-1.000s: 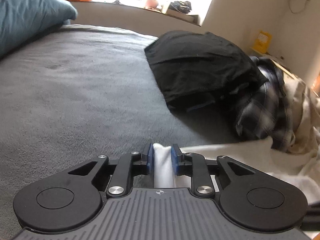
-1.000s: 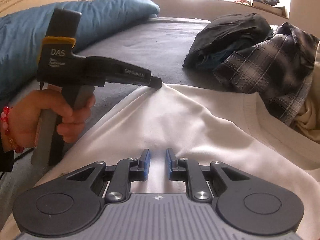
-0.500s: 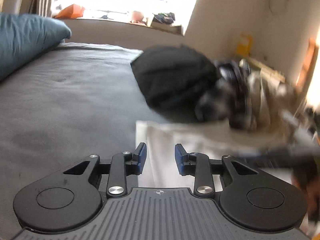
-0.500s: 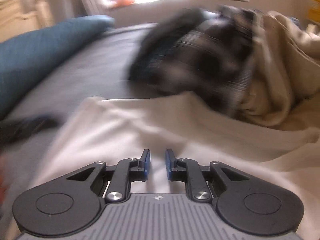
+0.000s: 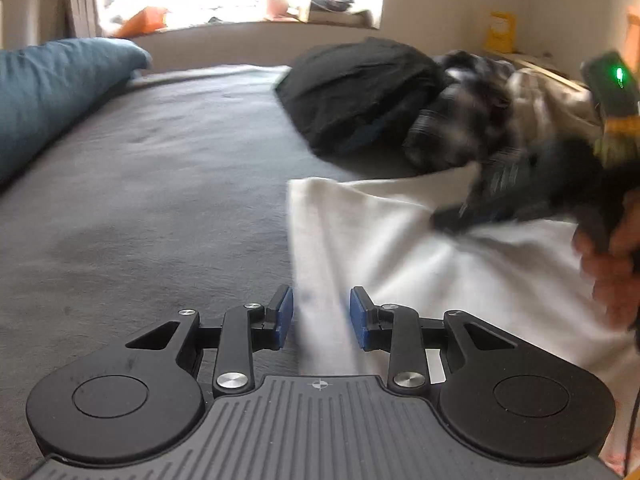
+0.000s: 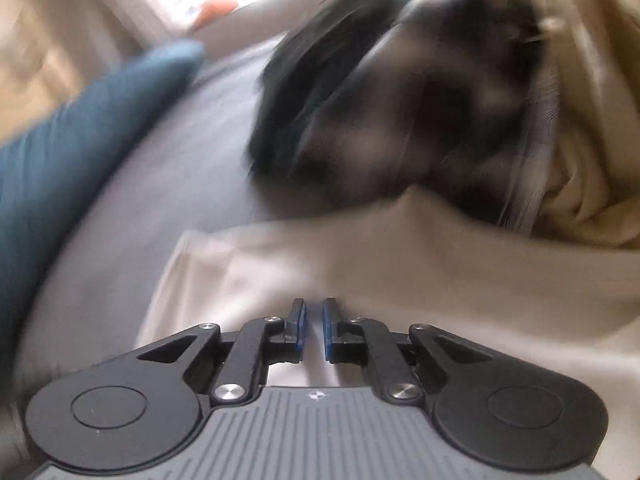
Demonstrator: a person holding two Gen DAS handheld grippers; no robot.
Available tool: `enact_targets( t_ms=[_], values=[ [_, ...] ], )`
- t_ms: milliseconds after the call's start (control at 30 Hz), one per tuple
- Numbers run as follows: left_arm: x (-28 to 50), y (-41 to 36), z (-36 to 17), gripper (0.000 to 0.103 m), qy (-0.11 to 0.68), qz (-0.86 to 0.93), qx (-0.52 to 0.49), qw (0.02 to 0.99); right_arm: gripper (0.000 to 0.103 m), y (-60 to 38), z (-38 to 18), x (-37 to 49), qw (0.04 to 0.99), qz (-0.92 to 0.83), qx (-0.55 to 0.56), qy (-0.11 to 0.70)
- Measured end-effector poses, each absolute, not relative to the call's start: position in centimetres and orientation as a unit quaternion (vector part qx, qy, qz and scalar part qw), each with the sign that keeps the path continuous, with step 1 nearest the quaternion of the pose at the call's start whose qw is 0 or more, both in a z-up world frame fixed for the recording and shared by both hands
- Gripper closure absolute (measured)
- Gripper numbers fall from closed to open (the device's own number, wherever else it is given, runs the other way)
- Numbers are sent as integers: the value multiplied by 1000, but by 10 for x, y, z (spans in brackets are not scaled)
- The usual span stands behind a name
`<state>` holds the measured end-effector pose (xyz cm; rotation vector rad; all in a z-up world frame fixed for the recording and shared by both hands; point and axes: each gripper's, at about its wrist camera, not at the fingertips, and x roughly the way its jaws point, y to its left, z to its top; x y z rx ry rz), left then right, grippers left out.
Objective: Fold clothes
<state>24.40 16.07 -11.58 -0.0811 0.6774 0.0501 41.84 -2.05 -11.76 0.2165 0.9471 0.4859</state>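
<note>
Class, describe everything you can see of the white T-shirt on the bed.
The white T-shirt is soft, plain knit cloth, spread mostly flat and wrinkled on the grey bedspread. Its straight left edge runs between the open jaws of the left gripper. The right gripper, blurred, presses on it. Its far edge meets the plaid shirt.

Open grey bedspread (image 5: pixel 160 184) leftward; black clothes pile (image 5: pixel 360 88) ahead-right.

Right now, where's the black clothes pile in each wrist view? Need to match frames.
Left wrist: black clothes pile upper centre-right, on the grey bed beyond the white shirt.
Right wrist: blurred, upper centre, also beyond the shirt.
Shared landmark: teal pillow, left in both.
</note>
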Motion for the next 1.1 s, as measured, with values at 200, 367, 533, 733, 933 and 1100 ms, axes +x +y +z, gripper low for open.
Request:
enact_targets(
  t_ms=[200,367,533,733,933,1100],
  values=[
    [232,178,-103,66,318,34,-59,946,92,-81,-79,414,850,235,127,455],
    [234,177,-105,65,320,26,-43,946,92,-135,-81,361,849,239,71,466],
    [242,182,-120,65,338,51,-42,939,102,-236,-96,358,879,137,77,450],
    [242,184,-116,65,345,76,-32,935,95,-274,-81,362,904,70,76,416],
    [240,165,-101,65,334,61,-21,941,95,-236,-78,364,895,160,51,414],
    [244,137,-107,65,344,48,4,938,95,-227,-106,392,889,150,53,429]
  ],
)
